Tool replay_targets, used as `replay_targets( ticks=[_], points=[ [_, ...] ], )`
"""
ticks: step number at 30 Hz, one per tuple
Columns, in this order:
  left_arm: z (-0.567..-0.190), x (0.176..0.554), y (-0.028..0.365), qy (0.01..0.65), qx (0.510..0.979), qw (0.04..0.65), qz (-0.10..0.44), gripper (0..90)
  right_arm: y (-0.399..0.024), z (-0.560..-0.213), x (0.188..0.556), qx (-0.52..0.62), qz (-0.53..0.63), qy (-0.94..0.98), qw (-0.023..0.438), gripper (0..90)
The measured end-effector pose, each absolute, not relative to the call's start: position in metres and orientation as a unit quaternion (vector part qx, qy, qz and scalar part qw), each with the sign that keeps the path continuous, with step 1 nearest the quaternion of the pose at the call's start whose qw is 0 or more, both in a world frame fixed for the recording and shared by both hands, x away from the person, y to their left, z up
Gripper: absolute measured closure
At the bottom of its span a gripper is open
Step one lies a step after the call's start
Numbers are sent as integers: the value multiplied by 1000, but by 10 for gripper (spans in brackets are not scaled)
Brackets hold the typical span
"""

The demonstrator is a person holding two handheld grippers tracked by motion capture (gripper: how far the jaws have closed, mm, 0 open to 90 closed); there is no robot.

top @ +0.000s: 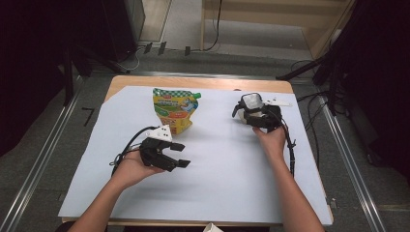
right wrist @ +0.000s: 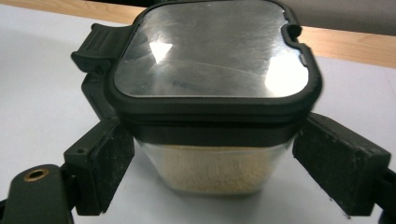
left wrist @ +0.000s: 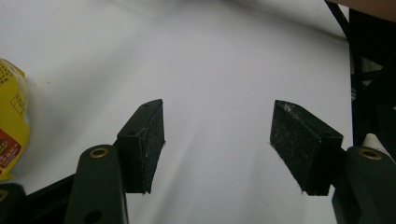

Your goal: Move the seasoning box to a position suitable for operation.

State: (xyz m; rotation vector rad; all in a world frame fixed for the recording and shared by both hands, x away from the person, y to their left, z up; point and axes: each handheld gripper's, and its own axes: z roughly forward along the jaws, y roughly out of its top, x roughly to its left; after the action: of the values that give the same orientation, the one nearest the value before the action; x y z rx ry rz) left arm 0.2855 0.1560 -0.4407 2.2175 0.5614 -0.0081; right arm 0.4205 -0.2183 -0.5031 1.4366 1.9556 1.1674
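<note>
We see the right gripper (top: 247, 112) at about one o'clock from the middle of the white sheet (top: 217, 164), with a clear container (right wrist: 212, 121) standing between its jaws. The container has a black-rimmed lid with a shiny clear panel and a latch at its ten o'clock corner, and pale grainy contents show through its lower wall. In the right gripper view both pads (right wrist: 100, 165) flank the container's body below the lid; they look just apart from the wall, though we cannot be sure that neither touches it. The jaws stand spread as wide as the container allows. The container rests upright on the sheet near the table's far edge, where the wooden tabletop (top: 193, 82) shows.

The left gripper (top: 180, 154) lies at about eight o'clock from the sheet's middle, held in the left hand (top: 130, 169). Its jaws are spread with bare sheet between them. A yellow pouch (top: 175, 110) with a green cap stands at eleven o'clock, just beyond the left gripper, well apart from the container.
</note>
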Motion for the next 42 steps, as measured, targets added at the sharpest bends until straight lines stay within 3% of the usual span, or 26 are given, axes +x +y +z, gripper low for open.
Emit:
replay_targets(
  ticks=[11,42],
  points=[
    [-441,288,160,229,879,419,-8,357,-207,-515,432,515,419,704,252,139],
    [-448,294,153,231,878,418,-23,367,-210,-512,430,506,432,698,266,156]
  ],
)
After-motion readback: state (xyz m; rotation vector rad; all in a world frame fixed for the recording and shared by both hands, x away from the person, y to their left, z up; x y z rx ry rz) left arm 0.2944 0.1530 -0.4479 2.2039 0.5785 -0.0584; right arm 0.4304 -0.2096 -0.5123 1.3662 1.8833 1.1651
